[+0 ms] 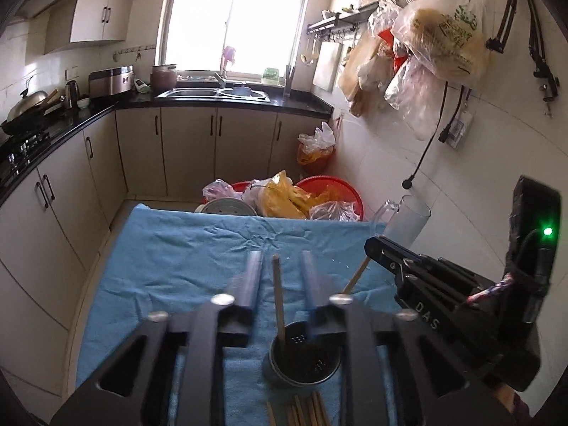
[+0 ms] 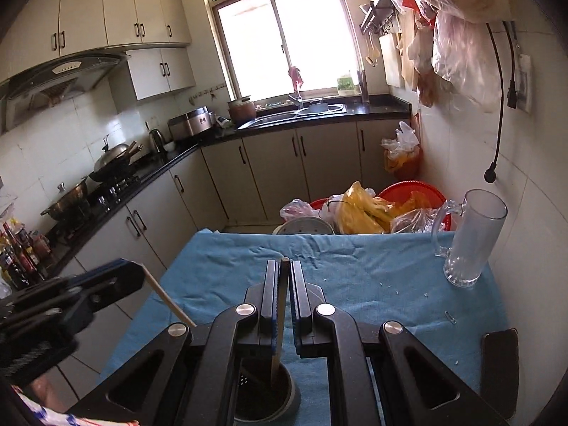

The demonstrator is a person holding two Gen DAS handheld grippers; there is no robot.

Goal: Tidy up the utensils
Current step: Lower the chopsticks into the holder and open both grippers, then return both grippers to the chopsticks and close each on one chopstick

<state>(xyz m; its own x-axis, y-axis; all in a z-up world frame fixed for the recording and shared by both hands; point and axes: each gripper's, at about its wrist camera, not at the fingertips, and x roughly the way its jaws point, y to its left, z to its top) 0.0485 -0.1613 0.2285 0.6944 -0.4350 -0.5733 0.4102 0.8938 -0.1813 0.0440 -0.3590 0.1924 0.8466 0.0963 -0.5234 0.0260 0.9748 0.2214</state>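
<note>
**Two chopsticks going into the holder**

The left claw is standing with its jaws apart over a round perforated metal holder that is sitting on the blue cloth covering the surface. A wooden chopstick is standing between the two fingers without either pad pressing on it, its lower end resting inside the holder and its top leaning slightly towards the left finger.

The right claw is squeezing a second chopstick between its closed pads; the stick is running down along the fingers, and its lower tip is reaching into the holder's mouth. In the left wrist view this claw is coming in from the right, the chopstick slanting down from its tip.

More chopsticks are lying flat on the cloth just in front of the holder, at the bottom edge of the left view. A clear glass mug is standing upright near the cloth's far right corner, well apart from the holder. A dark phone is lying at the right edge.
</note>
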